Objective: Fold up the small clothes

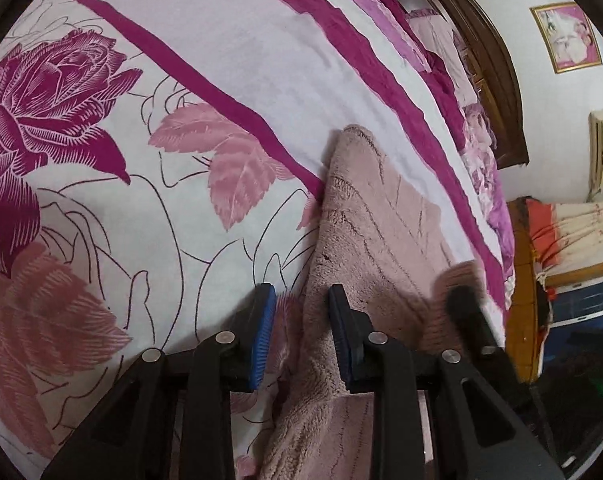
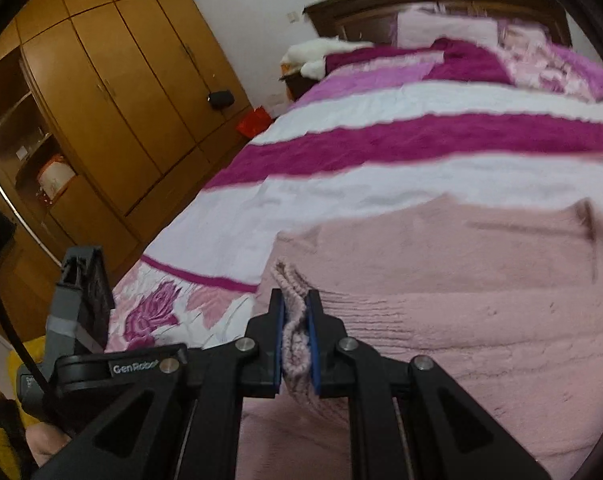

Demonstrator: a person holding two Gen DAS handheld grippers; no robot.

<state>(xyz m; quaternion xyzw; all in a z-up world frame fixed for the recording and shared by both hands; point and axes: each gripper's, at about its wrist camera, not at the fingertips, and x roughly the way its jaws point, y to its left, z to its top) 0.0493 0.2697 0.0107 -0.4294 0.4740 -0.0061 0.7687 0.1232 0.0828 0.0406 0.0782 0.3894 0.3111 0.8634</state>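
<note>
Sweater (image 2: pixel 441 280) on bed (image 1: pixel 229 64) | right tongs (image 2: pixel 295 336) pinch ribbed hem for folding | left tongs (image 1: pixel 301 332) gape, straddling edge, gripping nothing

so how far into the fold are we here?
Early to mid-fold. Done: the pink sweater is laid out on the bed. In hand: the right gripper is shut on its ribbed edge; the left gripper is open, straddling another edge, not yet gripping. Left: close the left, carry the fold over, flatten. No finished folded stack visible.

pink sweater (image 2: pixel 441 300) lower part cut off
</note>
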